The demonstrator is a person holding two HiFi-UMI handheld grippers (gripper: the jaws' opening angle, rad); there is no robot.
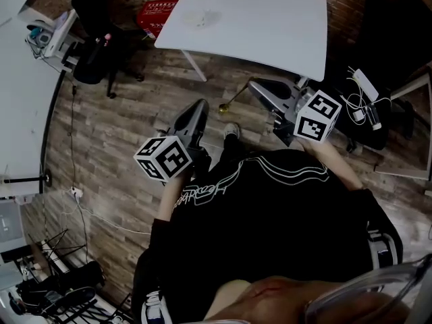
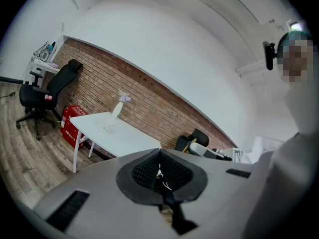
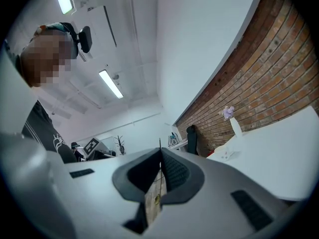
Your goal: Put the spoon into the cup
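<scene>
A gold spoon (image 1: pixel 228 101) hangs over the wooden floor, its bowl low and to the left. My right gripper (image 1: pixel 255 86) is shut on its handle; in the right gripper view a thin edge of the spoon (image 3: pixel 159 151) sticks up between the closed jaws of the right gripper (image 3: pixel 160 172). My left gripper (image 1: pixel 196 108) is held beside it, shut, with nothing clear between the jaws of the left gripper (image 2: pixel 159 172). The white cup (image 1: pixel 196 18) stands far off on the white table (image 1: pixel 270 29), beside a vase (image 2: pixel 118 107). The cup (image 2: pixel 105 126) is small and faint.
A black office chair (image 1: pixel 94 49) and a red box (image 1: pixel 159 10) stand left of the table. At the right are a dark chair (image 1: pixel 398 39) and a power strip with cables (image 1: pixel 364 86). More cables lie on the floor at the lower left (image 1: pixel 81 208).
</scene>
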